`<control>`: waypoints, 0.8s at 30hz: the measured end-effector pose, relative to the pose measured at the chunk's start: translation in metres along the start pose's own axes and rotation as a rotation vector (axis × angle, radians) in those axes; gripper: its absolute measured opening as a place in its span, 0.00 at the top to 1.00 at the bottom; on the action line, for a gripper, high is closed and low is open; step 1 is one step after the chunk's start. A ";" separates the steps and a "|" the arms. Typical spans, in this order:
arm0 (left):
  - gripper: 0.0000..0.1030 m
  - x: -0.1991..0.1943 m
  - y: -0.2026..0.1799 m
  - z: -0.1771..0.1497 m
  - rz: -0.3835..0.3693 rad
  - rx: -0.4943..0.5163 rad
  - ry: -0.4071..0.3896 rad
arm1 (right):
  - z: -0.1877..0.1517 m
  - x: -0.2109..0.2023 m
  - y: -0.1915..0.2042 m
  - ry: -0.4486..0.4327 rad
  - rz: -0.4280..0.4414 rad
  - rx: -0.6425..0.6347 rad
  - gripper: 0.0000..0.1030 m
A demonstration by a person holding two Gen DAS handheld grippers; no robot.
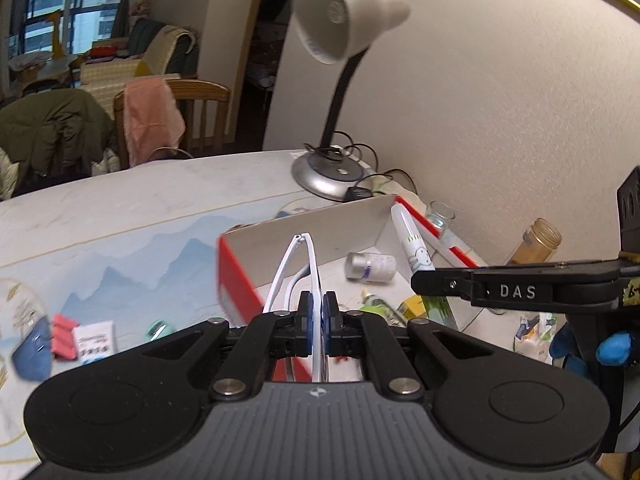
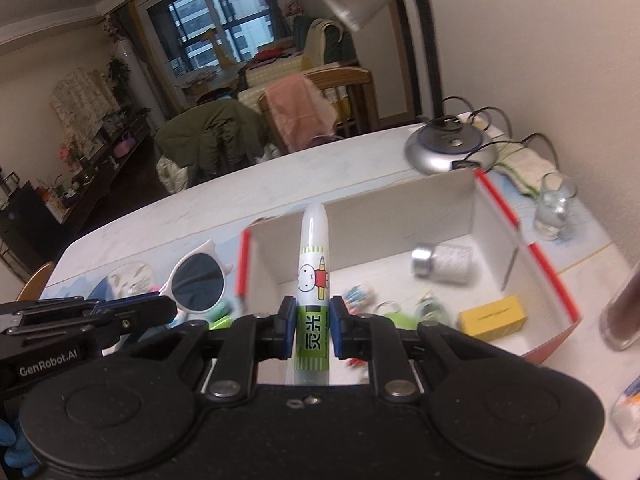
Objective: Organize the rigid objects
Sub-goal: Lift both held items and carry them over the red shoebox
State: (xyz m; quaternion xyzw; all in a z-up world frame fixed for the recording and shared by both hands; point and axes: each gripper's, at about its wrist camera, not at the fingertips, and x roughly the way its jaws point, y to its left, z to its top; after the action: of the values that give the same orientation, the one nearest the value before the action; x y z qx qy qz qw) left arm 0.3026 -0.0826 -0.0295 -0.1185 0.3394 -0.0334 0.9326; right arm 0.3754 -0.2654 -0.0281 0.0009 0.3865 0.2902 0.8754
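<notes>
My left gripper point(image 1: 319, 312) is shut on white-framed sunglasses point(image 1: 308, 264), held edge-on above the near wall of a red-and-white open box point(image 1: 236, 280). In the right wrist view the sunglasses point(image 2: 198, 282) show a dark round lens just left of the box point(image 2: 496, 232). My right gripper point(image 2: 313, 328) is shut on a white marker with a green label and a cartoon rabbit point(image 2: 313, 272), held over the box; the marker also shows in the left wrist view point(image 1: 414, 246). Inside the box lie a small capped bottle point(image 2: 442, 262), a yellow block point(image 2: 494, 316) and small bits.
A desk lamp with a round base point(image 1: 328, 174) and cables stands behind the box. A clear glass point(image 2: 554, 208) and a brown jar point(image 1: 536, 242) stand to the right. A blue cloth, a red item and a white packet point(image 1: 96, 340) lie on the table at left. Chairs stand beyond.
</notes>
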 end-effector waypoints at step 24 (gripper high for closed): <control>0.96 0.126 -0.046 0.023 0.014 0.029 0.118 | 0.013 0.058 -0.089 0.114 -0.088 0.001 0.84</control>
State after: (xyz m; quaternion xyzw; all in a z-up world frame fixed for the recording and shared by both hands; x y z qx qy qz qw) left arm 0.4153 -0.1410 -0.0798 -0.1002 0.3939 -0.0388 0.9128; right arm 0.4604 -0.3074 -0.0787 -0.0323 0.4358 0.2508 0.8638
